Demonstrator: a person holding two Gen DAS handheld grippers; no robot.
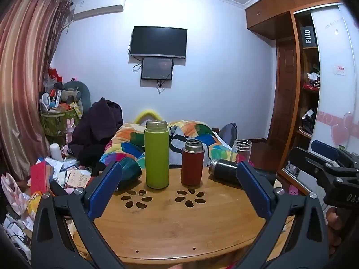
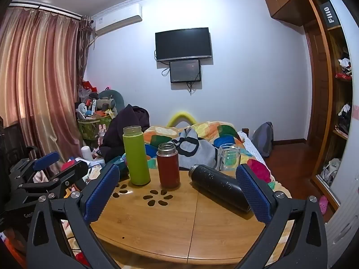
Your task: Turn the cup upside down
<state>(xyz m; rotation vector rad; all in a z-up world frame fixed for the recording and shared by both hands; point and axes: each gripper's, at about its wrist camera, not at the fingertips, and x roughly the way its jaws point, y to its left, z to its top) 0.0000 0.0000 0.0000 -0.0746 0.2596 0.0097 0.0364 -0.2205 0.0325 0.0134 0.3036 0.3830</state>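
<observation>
You are in a lived-in bedroom of a home. Past the round bamboo table (image 2: 179, 219) lies a bed with a patchwork quilt in bright colours (image 2: 202, 134). On the pale wall above the bed hang a black flat television (image 2: 183, 43) and a smaller dark screen (image 2: 185, 71). Left of the bed you see striped pink-brown curtains (image 2: 38, 74), a white air conditioner (image 2: 119, 19) and piled clutter; right of it, a wooden wardrobe with open shelves (image 2: 336, 103).
</observation>
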